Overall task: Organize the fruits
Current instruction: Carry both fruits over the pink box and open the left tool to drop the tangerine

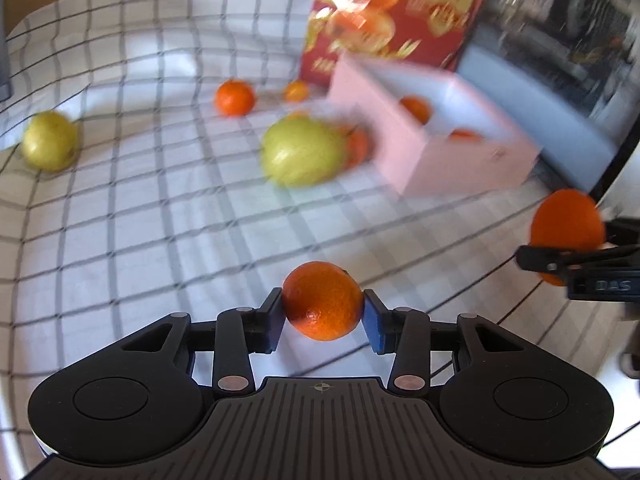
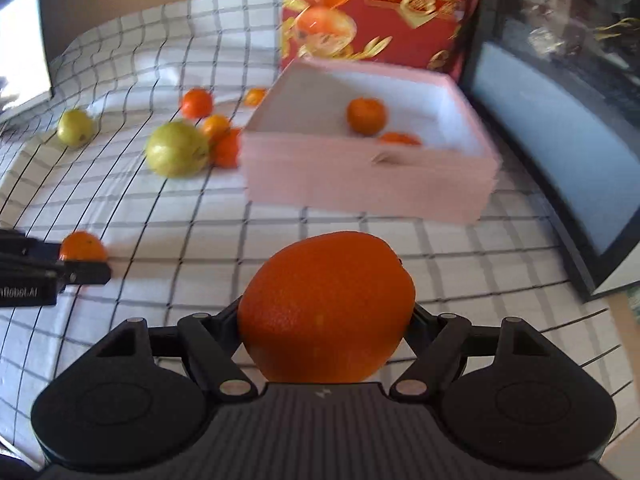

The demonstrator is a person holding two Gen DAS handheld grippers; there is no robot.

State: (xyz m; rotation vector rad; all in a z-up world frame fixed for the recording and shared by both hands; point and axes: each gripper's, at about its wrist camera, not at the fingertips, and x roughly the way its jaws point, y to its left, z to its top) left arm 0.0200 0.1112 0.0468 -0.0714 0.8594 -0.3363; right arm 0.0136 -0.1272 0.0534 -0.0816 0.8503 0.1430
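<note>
My left gripper [image 1: 324, 310] is shut on a small mandarin [image 1: 323, 300], its blue pads pressing on both sides, above the checked cloth [image 1: 160, 220]. My right gripper [image 2: 326, 314] is shut on a large orange [image 2: 326, 304] that hides its fingertips. A pink box [image 2: 360, 184] stands ahead of both and holds two mandarins [image 2: 366, 116]. Loose fruit lies left of the box: a big yellow-green fruit [image 2: 176, 148], a smaller one [image 2: 75, 127] and several mandarins [image 2: 216, 126]. In the left wrist view the right gripper [image 1: 572, 240] with its orange is at the right edge.
A tall red carton [image 2: 380, 12] printed with oranges stands right behind the pink box. A dark-framed panel [image 2: 552, 140] runs along the right side of the table. At the left edge of the right wrist view is the left gripper [image 2: 80, 258] with its mandarin.
</note>
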